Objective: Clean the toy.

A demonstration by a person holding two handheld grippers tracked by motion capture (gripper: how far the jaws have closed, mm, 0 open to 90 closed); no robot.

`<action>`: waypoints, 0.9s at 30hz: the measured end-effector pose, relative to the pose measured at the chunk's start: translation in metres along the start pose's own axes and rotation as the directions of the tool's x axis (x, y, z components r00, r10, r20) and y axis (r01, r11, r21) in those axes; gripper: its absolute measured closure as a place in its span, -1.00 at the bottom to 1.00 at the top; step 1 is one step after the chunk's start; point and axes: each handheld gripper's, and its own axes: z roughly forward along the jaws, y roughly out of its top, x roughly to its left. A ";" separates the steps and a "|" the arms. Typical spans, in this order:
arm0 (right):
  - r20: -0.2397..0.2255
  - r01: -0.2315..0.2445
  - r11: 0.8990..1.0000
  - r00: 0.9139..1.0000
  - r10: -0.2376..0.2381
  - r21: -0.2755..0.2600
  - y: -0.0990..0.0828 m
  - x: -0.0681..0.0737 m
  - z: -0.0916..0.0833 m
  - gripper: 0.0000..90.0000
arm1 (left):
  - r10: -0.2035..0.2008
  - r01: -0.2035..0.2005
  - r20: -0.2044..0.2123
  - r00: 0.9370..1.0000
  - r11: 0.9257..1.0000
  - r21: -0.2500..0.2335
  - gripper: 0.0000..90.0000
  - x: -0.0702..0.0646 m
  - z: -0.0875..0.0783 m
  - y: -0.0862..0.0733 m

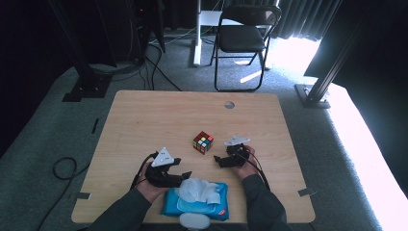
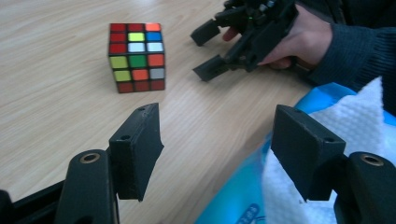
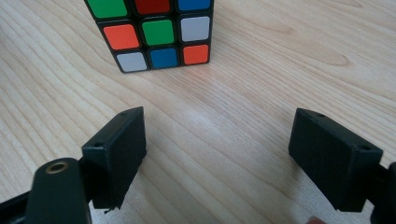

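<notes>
From above, the puzzle cube sits mid-desk, between the left gripper and right gripper, both with jaws apart and empty. The left gripper view adds the wipes pack beneath its jaw.

You've got a matt, pale wood-grain table, a glossy plastic cube, matt black plastic jaws, and a dimpled white wipe in shiny blue wrapping
</notes>
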 end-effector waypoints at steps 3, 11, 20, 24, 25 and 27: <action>0.000 0.000 1.000 1.000 0.000 0.000 0.000 0.000 0.000 -0.58 | 0.003 -0.003 0.025 1.000 1.000 0.004 -0.27 -0.003 0.002 0.000; 0.000 -0.001 1.000 1.000 0.001 0.000 0.000 0.000 0.000 -0.58 | 0.030 -0.033 0.096 0.995 0.999 0.030 -0.25 -0.014 0.010 -0.003; 0.000 0.000 1.000 1.000 0.000 0.001 0.000 0.000 0.000 -0.58 | 0.035 -0.047 0.169 0.985 0.996 0.070 -0.05 -0.021 0.017 -0.006; 0.000 0.000 1.000 1.000 0.000 0.001 0.000 0.000 0.000 -0.58 | 0.061 -0.076 0.183 0.981 0.994 0.077 0.30 -0.024 0.017 -0.007; 0.000 0.000 1.000 1.000 0.000 0.000 0.000 0.000 0.000 -0.58 | 0.071 -0.086 0.186 0.980 0.993 0.075 0.41 -0.025 0.016 -0.007; 0.000 0.000 1.000 1.000 0.000 0.001 0.000 0.000 0.000 -0.58 | 0.087 -0.103 0.202 0.975 0.992 0.069 0.65 -0.027 0.014 -0.006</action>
